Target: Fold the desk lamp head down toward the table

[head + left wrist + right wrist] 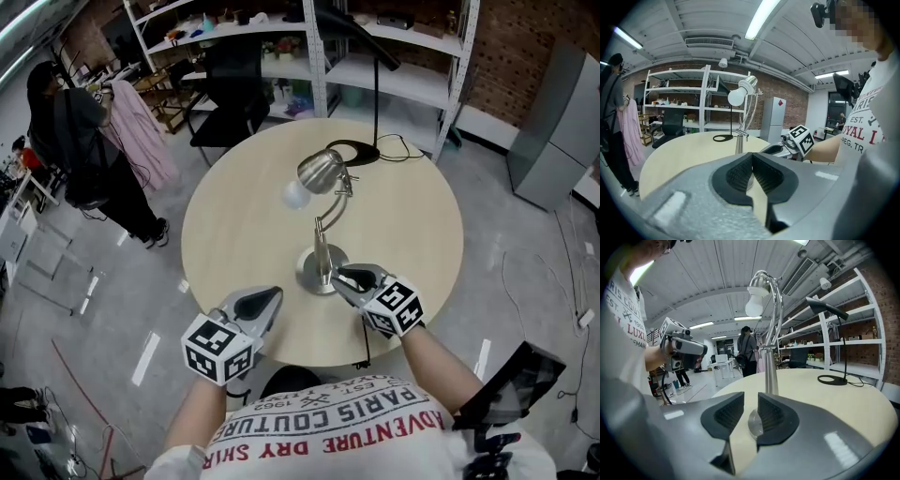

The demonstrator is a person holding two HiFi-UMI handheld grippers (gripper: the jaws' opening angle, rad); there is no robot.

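A silver desk lamp stands upright on the round wooden table. Its round base is near the front edge, and its head with a white bulb points left. My right gripper is open right beside the base, with nothing between its pads. In the right gripper view the lamp stem rises just beyond the jaws and the bulb hangs overhead. My left gripper is shut and empty, left of the base. The left gripper view shows its jaws closed, with the lamp head ahead.
A black lamp with a ring base and a cable sits at the table's far side. White shelves and a black chair stand behind the table. A person stands at the far left.
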